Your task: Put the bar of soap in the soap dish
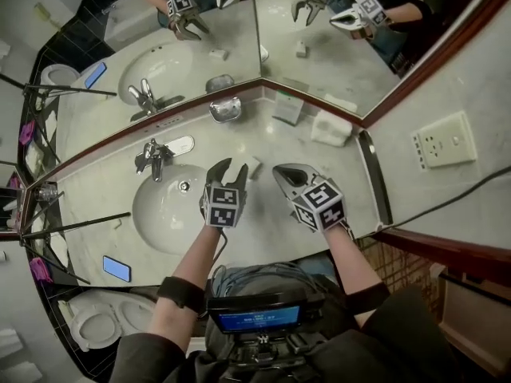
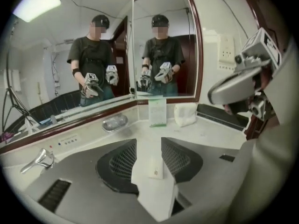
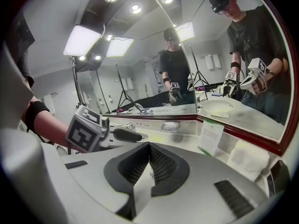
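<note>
Jaws on your left gripper (image 1: 229,168) are standing apart, their dark cross-hatched pads clamping nothing. Your right gripper (image 1: 281,171) is hanging pinched together, empty. Just beyond, at one o'clock of the left tips, the small white rectangular bar of soap (image 1: 254,167) is lying on the pale speckled countertop (image 1: 351,182). Farther off at twelve o'clock, the shiny rounded metal soap dish (image 1: 225,109) is waiting, seemingly empty. Grasping, carrying and placing are all looking undone.

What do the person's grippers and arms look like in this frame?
Both the left gripper and right gripper have pale grey bodies, dark curved jaws with mesh-textured pads and a white cube of black square markers. Each forearm carries a black band; the sleeves are dark.
</note>
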### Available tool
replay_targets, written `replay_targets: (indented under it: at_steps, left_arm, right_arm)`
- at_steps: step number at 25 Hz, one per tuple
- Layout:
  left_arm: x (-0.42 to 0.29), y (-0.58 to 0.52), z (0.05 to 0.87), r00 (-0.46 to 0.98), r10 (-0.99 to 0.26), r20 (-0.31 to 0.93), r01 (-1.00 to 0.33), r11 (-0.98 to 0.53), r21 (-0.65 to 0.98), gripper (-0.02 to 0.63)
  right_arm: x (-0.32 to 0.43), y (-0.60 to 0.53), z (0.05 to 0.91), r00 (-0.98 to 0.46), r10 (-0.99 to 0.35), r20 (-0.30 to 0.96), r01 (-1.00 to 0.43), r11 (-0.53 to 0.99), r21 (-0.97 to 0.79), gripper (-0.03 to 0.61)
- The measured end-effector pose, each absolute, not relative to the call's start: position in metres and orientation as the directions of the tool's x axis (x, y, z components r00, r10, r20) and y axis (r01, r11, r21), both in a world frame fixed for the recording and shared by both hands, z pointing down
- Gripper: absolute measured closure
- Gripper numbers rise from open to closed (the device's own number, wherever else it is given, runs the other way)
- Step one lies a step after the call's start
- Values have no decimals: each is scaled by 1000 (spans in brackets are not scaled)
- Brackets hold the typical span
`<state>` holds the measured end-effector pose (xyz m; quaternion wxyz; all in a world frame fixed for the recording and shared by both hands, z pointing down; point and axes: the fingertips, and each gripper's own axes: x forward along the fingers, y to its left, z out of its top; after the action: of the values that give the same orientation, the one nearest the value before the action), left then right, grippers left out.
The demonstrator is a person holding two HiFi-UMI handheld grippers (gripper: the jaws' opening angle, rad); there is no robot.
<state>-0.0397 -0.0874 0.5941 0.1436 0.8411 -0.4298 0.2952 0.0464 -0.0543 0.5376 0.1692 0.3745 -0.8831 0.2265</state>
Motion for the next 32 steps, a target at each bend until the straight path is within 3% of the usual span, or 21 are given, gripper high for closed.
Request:
replay_targets:
  at_steps: [6, 14, 23, 27, 28, 30, 32]
  left_arm:
    - [-69, -64, 516, 440, -752, 490, -864, -503, 4, 605]
    - [-107, -33, 485, 396, -813, 427, -915, -387, 111, 611]
    - [-118, -27, 492, 378, -817, 435, -922, -372, 103, 611]
    - [-118, -29, 497, 368, -817, 444, -925, -370, 85, 611]
    - [-118, -30, 498, 367, -816, 446, -925, -369, 87, 611]
    - [-120, -32, 501, 365, -815, 451, -926, -367, 87, 611]
    - [-122, -32, 504, 362, -811, 459, -927, -364, 88, 611]
  right_arm:
    - [23, -58, 526, -702, -546, 457, -692, 676, -254, 561]
    - [5, -50, 518, -737, -517, 435, -649, 722, -241, 561]
    - [3, -43, 527, -735, -507, 450, -646, 725, -239, 560]
    - [8, -48, 547, -674, -531, 513, -687, 707, -171, 558]
    - [8, -49, 555, -659, -529, 535, -692, 705, -155, 548]
    - [5, -51, 576, -638, -499, 586, -687, 712, -143, 359]
    - [-1, -51, 600, -617, -455, 642, -673, 728, -131, 286]
